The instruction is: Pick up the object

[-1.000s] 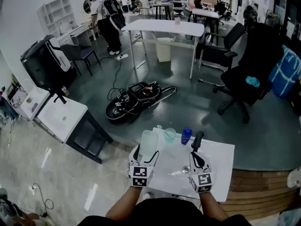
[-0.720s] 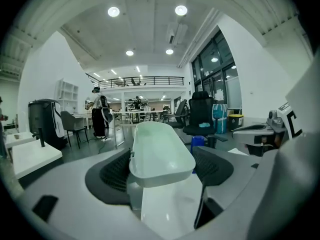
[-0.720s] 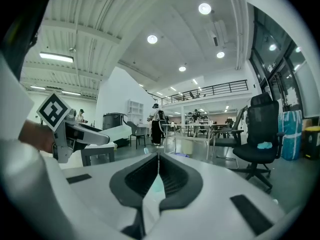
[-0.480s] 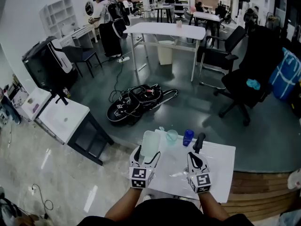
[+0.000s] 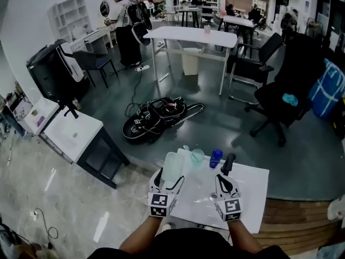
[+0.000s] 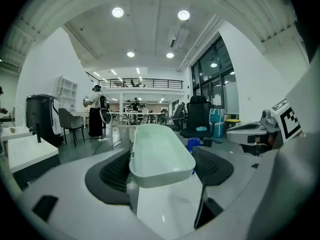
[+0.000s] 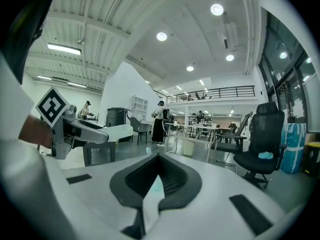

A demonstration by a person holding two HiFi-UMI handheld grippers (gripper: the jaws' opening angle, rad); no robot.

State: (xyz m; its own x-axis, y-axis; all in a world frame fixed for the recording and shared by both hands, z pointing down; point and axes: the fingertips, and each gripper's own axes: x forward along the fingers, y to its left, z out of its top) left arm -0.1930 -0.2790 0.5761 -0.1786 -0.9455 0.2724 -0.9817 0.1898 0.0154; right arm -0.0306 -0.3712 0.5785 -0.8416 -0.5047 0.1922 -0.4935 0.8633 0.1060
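Left gripper point(image 5: 168, 178) clamped on pale tub point(image 6: 160, 156), sides pinched for lift; right gripper point(image 5: 222, 178), 3 o'clock, clenched empty, likely spare.

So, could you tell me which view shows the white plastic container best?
The left gripper view: the white plastic container fills the centre, between the pads of the left hand-held gripper. The head view shows it small, from above. The right gripper view does not show it clearly.

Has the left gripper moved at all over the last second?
No. The left gripper, shut on the translucent white plastic container, sits the same way from the small blue cup on the white table.
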